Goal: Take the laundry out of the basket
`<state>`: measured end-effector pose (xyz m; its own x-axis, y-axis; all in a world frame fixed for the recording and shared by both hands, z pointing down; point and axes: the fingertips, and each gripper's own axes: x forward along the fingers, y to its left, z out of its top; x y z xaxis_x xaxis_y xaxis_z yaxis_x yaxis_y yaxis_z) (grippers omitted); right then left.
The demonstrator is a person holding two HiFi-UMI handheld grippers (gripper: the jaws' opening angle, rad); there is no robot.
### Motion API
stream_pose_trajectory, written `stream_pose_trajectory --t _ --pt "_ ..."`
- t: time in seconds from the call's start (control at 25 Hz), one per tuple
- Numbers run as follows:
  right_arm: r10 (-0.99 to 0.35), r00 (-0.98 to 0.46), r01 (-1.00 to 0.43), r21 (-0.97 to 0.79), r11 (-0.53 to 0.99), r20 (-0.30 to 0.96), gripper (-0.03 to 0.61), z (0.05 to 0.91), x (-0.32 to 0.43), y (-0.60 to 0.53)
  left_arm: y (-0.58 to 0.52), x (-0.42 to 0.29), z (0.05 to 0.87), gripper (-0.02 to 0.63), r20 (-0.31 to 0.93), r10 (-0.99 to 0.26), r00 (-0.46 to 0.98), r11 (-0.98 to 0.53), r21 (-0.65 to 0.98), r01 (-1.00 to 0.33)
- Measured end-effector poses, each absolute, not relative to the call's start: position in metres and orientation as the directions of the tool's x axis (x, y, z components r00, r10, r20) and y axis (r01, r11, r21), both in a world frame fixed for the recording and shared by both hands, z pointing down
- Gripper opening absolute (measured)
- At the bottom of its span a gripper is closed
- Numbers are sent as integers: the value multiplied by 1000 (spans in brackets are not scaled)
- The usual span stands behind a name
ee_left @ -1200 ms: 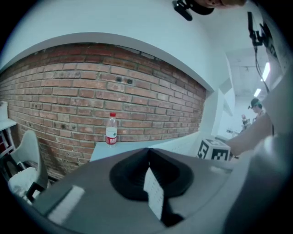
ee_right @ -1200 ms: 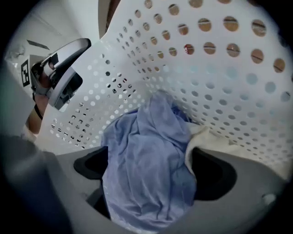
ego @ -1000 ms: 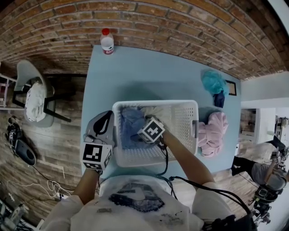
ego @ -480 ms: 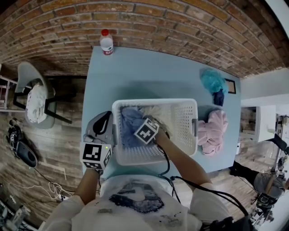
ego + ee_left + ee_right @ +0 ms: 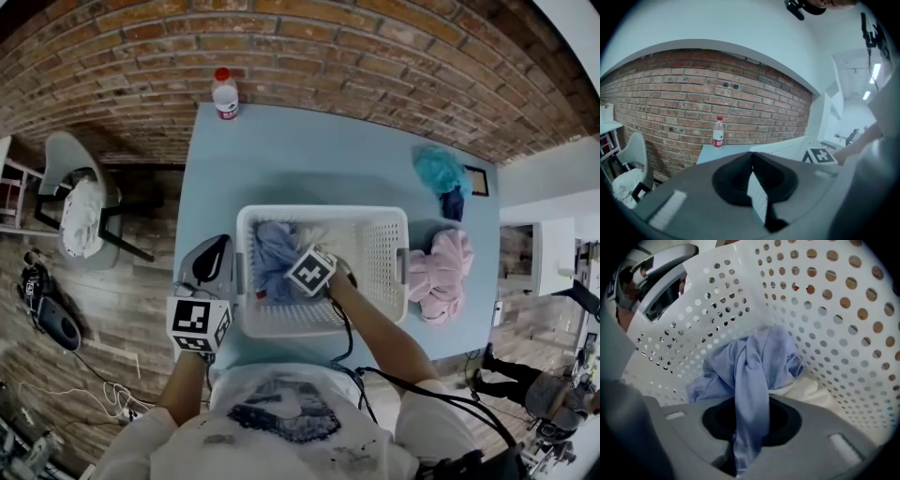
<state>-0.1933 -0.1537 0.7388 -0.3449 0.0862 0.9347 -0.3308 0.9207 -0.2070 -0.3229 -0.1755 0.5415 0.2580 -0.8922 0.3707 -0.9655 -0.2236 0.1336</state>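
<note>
A white perforated laundry basket (image 5: 323,213) stands on the light blue table (image 5: 309,150). In its left half lies a blue garment (image 5: 274,246), with a cream one (image 5: 321,234) beside it. My right gripper (image 5: 298,279) reaches steeply down into the basket. Its jaws have just been closing, and in the right gripper view a twisted fold of the blue garment (image 5: 754,362) runs between them, pinched by the right gripper (image 5: 751,404). The cream garment (image 5: 813,391) lies under it. My left gripper (image 5: 214,258) rests outside the basket's left wall; in its own view the left gripper (image 5: 751,157) has jaws together, holding nothing.
A pink garment (image 5: 439,274) lies on the table right of the basket. A teal garment (image 5: 441,169) and a dark blue piece (image 5: 454,204) lie farther back. A water bottle (image 5: 224,92) stands at the far edge by the brick wall. A chair (image 5: 75,197) stands left of the table.
The right gripper's marker cube has tilted slightly inside the basket, and the blue garment is now gathered up toward it. The left gripper has stayed where it was.
</note>
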Motion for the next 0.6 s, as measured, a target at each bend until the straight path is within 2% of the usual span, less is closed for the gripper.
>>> stream_pose_trajectory --t 0.2,0.6 --pt "71 -376 -412 -235 880 924 89 725 -184 -150 -170 -320 536 -8 364 -895 258 -226 127 -966" --pt "-166 -560 -478 -153 865 812 83 653 -175 -167 -155 -299 513 -8 326 -910 254 -236 95 -967"
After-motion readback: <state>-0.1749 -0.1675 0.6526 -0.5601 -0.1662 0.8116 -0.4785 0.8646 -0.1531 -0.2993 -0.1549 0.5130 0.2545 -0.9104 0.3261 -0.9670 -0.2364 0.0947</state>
